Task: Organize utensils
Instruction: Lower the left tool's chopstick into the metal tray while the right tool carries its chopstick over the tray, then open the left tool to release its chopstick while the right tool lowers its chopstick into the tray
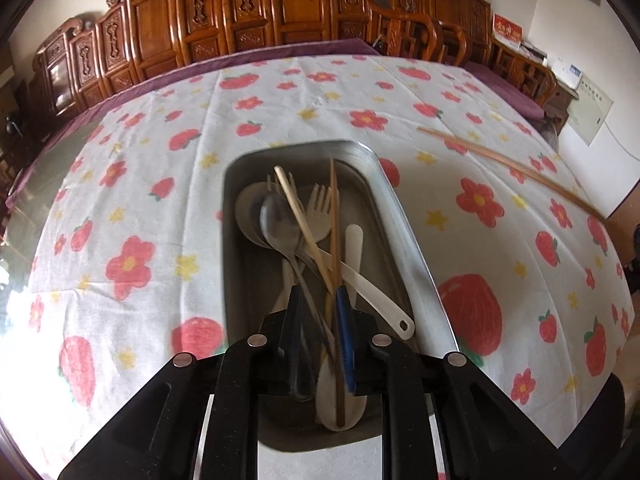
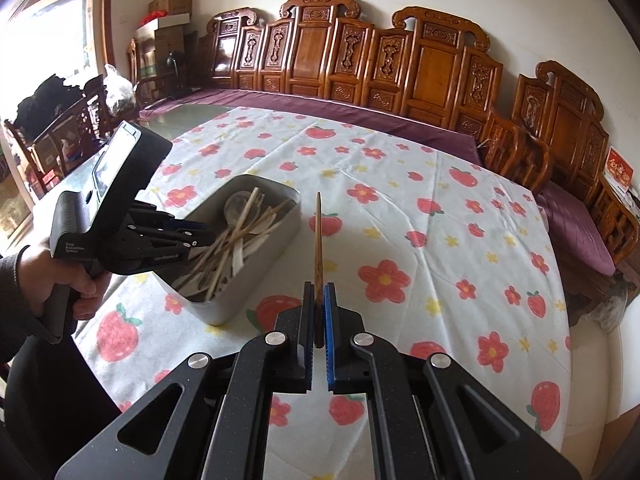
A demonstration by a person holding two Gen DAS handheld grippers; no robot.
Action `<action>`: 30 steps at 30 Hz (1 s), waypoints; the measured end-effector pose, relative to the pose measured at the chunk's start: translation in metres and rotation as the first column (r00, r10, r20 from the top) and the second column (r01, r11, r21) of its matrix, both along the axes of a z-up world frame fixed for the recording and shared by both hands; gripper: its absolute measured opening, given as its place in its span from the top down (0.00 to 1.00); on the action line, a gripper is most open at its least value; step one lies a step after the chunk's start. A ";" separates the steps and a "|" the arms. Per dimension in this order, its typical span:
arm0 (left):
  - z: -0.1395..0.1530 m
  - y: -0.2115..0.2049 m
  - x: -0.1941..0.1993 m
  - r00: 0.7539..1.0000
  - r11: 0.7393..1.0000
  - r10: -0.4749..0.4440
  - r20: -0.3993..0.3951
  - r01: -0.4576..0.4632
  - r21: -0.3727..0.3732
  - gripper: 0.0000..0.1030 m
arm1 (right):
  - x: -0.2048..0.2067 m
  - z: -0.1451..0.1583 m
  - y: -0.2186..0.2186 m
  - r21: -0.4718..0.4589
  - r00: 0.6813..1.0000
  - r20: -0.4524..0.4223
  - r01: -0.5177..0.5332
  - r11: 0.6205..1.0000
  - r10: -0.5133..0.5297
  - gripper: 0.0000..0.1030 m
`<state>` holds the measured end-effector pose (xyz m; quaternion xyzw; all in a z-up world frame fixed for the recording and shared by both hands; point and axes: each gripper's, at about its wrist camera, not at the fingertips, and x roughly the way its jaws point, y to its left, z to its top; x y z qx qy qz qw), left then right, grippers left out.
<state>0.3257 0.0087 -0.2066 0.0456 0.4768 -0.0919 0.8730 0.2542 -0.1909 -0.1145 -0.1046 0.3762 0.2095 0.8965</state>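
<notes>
Chopstick (image 2: 319, 240) in your right tool (image 2: 319, 312) is the thing to place well: the jaws are pinched shut on its near end and it stands out ahead over the flowered table (image 2: 440, 240), clear of the cloth. Keep that grip firm and the stick level as you carry it, then, I judge, lay it parallel to its mate. Your left tool (image 1: 318, 300) hangs low over the near end of the metal tray (image 1: 394, 216), jaws only a crack apart with a wooden stick and spoon handles between them; whether the pads press on anything I cannot tell. Pick one handle from the tangle of spoons, forks and sticks and lift it straight out so nothing drags. Farther right on the cloth lies another chopstick (image 1: 508, 168), well apart from the tray.
</notes>
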 end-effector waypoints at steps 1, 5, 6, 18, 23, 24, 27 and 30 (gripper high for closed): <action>0.003 0.003 -0.001 1.000 1.000 0.003 0.009 -0.003 -0.002 0.84 | 0.001 0.000 0.004 0.002 1.000 -0.002 -0.005 1.000 0.005 0.95; 0.016 0.016 -0.007 0.999 1.000 0.016 0.036 -0.015 -0.010 0.83 | 0.006 -0.001 0.024 0.006 1.000 -0.010 -0.023 1.000 0.023 0.95; 0.020 0.021 -0.009 0.999 1.000 0.020 0.045 -0.019 -0.012 0.83 | 0.007 -0.002 0.029 0.007 1.000 -0.012 -0.027 1.000 0.027 0.95; 0.040 0.058 -0.023 0.996 0.999 0.045 0.079 -0.043 -0.025 0.81 | 0.028 -0.032 0.089 -0.045 0.998 -0.068 -0.010 0.999 0.007 0.95; 0.044 0.070 -0.030 0.995 0.999 0.048 0.093 -0.046 -0.020 0.81 | 0.034 -0.040 0.101 -0.067 0.997 -0.066 0.022 0.998 -0.026 0.95; 0.044 0.070 -0.031 0.994 0.999 0.049 0.094 -0.047 -0.020 0.81 | 0.035 -0.041 0.103 -0.070 0.997 -0.066 0.028 0.997 -0.033 0.94; 0.046 0.075 -0.032 0.994 0.998 0.054 0.099 -0.052 -0.025 0.81 | 0.039 -0.046 0.107 -0.061 0.996 -0.074 0.048 0.997 -0.052 0.94; 0.047 0.078 -0.033 0.993 0.998 0.058 0.101 -0.056 -0.029 0.81 | 0.041 -0.053 0.110 -0.051 0.993 -0.093 0.064 0.997 -0.068 0.94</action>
